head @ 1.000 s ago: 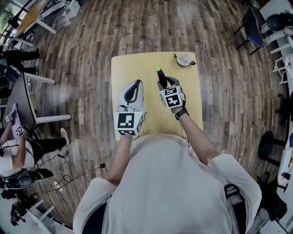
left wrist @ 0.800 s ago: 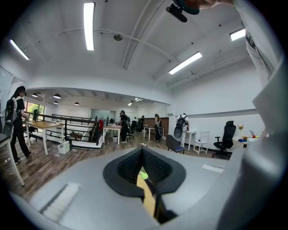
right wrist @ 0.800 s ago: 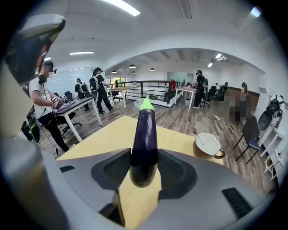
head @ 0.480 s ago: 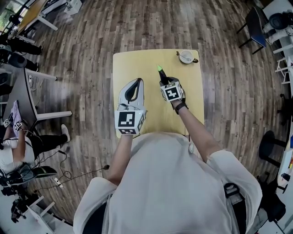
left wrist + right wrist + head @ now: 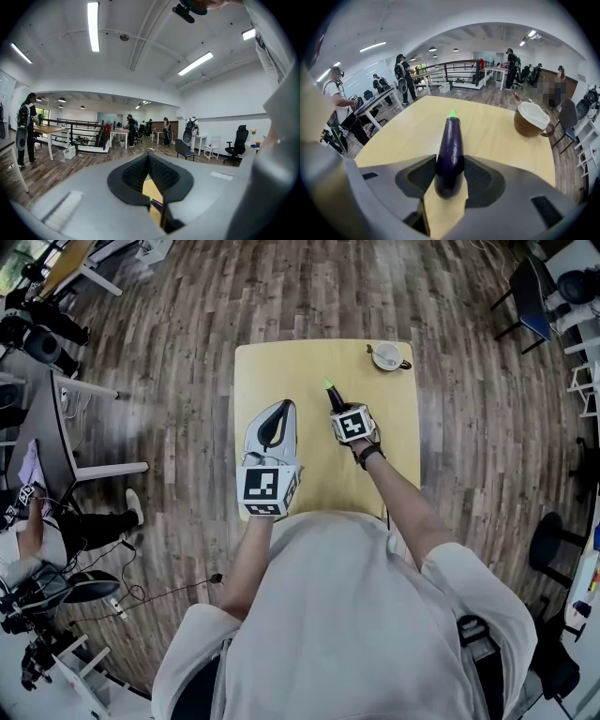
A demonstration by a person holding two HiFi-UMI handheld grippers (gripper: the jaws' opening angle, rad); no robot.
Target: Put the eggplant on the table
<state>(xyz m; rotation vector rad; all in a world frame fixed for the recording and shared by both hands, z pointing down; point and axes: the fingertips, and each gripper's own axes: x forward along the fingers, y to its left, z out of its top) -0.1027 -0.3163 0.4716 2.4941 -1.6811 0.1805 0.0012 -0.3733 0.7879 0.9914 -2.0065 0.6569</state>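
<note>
My right gripper [image 5: 450, 174] is shut on a dark purple eggplant [image 5: 450, 152] with a green tip. The eggplant points away from me over the yellow table [image 5: 487, 136]. In the head view the eggplant [image 5: 332, 394] sticks out ahead of the right gripper [image 5: 337, 409] above the table's [image 5: 281, 371] middle. My left gripper [image 5: 274, 418] hovers over the table's left half, its jaws nearly closed with nothing between them. In the left gripper view the left gripper [image 5: 149, 165] points almost level into the room; its pads meet at the tips.
A brown cup with a white lid [image 5: 530, 119] stands at the table's far right corner, also seen as the cup [image 5: 386, 356] in the head view. Wooden floor surrounds the table. Desks, chairs and several people stand farther off.
My right gripper has sunk toward the table with the eggplant and tipped further downward. The left gripper has stayed where it was.
</note>
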